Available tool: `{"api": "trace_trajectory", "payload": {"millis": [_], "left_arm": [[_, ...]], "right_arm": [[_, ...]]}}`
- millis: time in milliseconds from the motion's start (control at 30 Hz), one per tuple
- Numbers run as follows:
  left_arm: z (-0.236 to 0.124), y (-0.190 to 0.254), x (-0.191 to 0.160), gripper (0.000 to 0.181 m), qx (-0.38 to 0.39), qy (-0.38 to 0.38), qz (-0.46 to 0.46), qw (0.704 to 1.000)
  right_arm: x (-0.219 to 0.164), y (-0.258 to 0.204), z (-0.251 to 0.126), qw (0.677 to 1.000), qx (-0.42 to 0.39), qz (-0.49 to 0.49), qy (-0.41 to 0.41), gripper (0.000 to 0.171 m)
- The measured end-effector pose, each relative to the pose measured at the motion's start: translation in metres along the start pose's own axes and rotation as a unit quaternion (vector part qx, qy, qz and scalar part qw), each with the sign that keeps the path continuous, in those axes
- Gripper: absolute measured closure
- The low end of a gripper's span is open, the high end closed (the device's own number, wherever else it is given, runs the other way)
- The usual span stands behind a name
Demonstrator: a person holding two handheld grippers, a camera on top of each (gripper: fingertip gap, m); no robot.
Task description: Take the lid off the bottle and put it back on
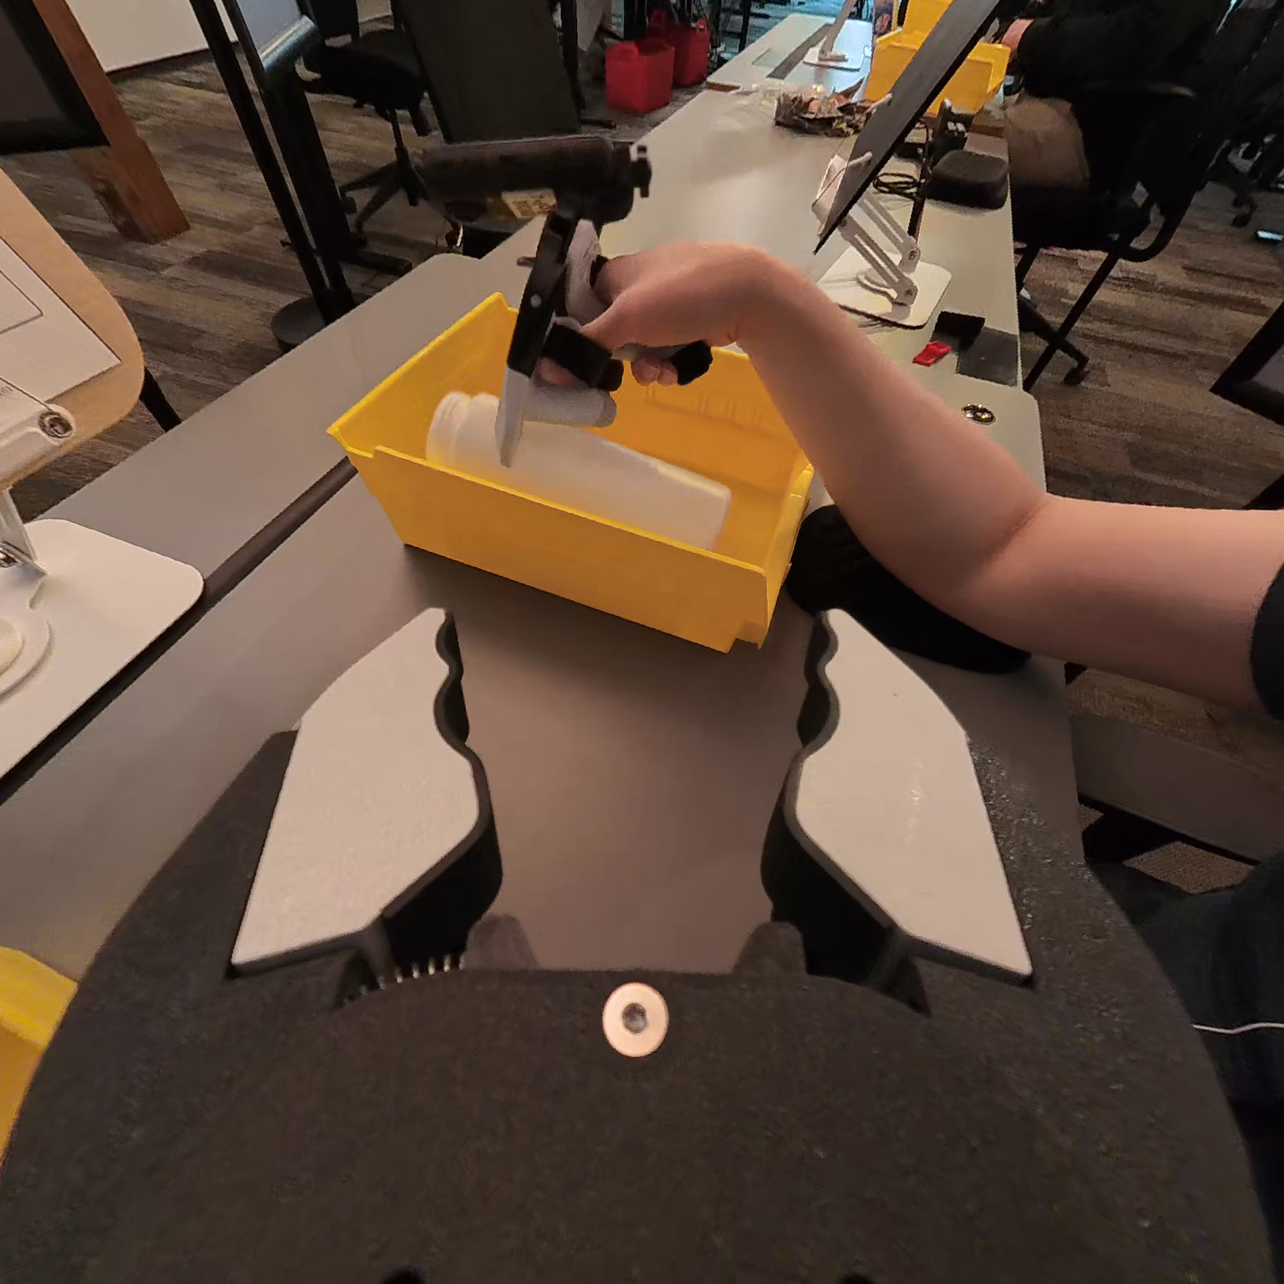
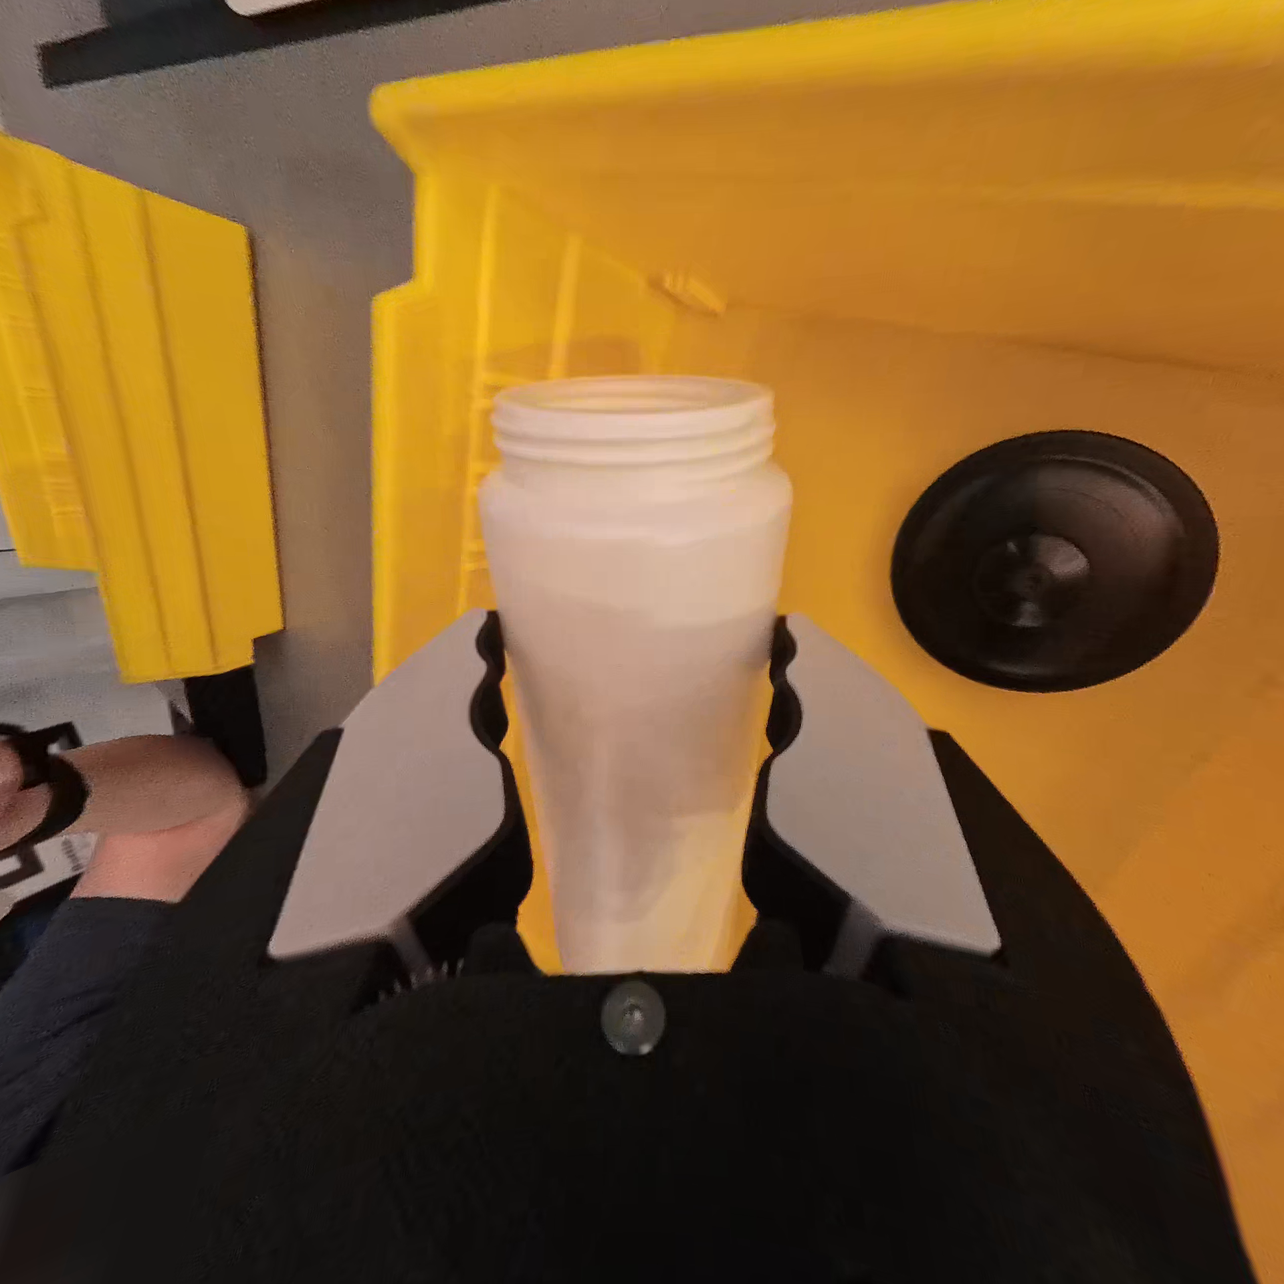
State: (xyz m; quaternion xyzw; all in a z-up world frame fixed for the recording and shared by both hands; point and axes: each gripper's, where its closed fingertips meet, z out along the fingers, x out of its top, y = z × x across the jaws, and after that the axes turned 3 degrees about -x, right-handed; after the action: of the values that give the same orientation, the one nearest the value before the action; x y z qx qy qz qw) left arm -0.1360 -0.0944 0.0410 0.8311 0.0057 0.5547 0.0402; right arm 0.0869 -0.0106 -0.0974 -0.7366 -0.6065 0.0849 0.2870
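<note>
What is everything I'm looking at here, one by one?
Bottle: one, white, lidless with bare threads, lying in the nearer bin, held between the right claw's fingers.
Lid: one, black, round, on the bin floor beside the bottle.
Bins: three in view, yellow; one on the grey table ahead, one farther back, one at the lower left edge.
Table: one, grey, under the nearer bin.
Red containers: two, on the floor far back.
Office chairs: several, black, background.
Left claw: one, black and grey, open, empty, above the table.
Right claw: one, shut on the bottle.
</note>
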Motion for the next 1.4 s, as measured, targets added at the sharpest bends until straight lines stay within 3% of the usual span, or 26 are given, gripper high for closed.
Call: {"api": "trace_trajectory", "payload": {"millis": [100, 167, 433, 567, 700, 833, 967, 1100, 1167, 1233, 1400], "left_arm": [[0.001, -0.001, -0.001, 0.087, -0.001, -0.001, -0.004, 1.000], [0.002, -0.002, -0.003, 0.087, 0.000, -0.006, -0.003, 1.000], [-0.005, -0.008, -0.001, 0.087, 0.019, -0.009, 0.004, 1.000], [-0.027, -0.026, 0.007, 0.088, 0.060, -0.002, 0.010, 0.998], [-0.077, -0.069, 0.008, 0.093, 0.158, -0.008, -0.008, 0.987], [-0.147, -0.128, -0.026, 0.099, 0.296, -0.077, -0.076, 0.949], [-0.199, -0.169, -0.068, 0.113, 0.365, -0.110, -0.170, 0.909], [-0.248, -0.199, -0.129, 0.114, 0.448, -0.217, -0.234, 0.835], [-0.256, -0.203, -0.151, 0.121, 0.447, -0.245, -0.266, 0.818], [-0.253, -0.204, -0.164, 0.131, 0.421, -0.248, -0.299, 0.820], [-0.256, -0.209, -0.191, 0.130, 0.410, -0.283, -0.333, 0.801]], "right_arm": [[-0.004, 0.018, 0.016, 0.999, -0.045, 0.020, -0.022, 0.096], [-0.004, 0.017, 0.023, 0.999, -0.032, 0.032, -0.030, 0.096], [-0.005, 0.020, 0.012, 0.997, -0.075, -0.013, -0.031, 0.096], [0.006, -0.001, -0.017, 0.995, -0.059, -0.072, 0.023, 0.091], [0.017, -0.004, -0.088, 0.977, -0.107, -0.113, 0.147, 0.089], [-0.010, 0.043, -0.134, 0.966, -0.193, -0.066, 0.158, 0.090], [-0.039, 0.087, -0.128, 0.974, -0.209, -0.006, 0.083, 0.100], [-0.051, 0.111, -0.110, 0.975, -0.219, 0.026, 0.020, 0.117], [-0.056, 0.115, -0.099, 0.978, -0.205, 0.040, -0.006, 0.127], [-0.068, 0.117, -0.087, 0.979, -0.190, 0.054, -0.049, 0.136], [-0.076, 0.112, -0.073, 0.982, -0.158, 0.059, -0.086, 0.154]]}}
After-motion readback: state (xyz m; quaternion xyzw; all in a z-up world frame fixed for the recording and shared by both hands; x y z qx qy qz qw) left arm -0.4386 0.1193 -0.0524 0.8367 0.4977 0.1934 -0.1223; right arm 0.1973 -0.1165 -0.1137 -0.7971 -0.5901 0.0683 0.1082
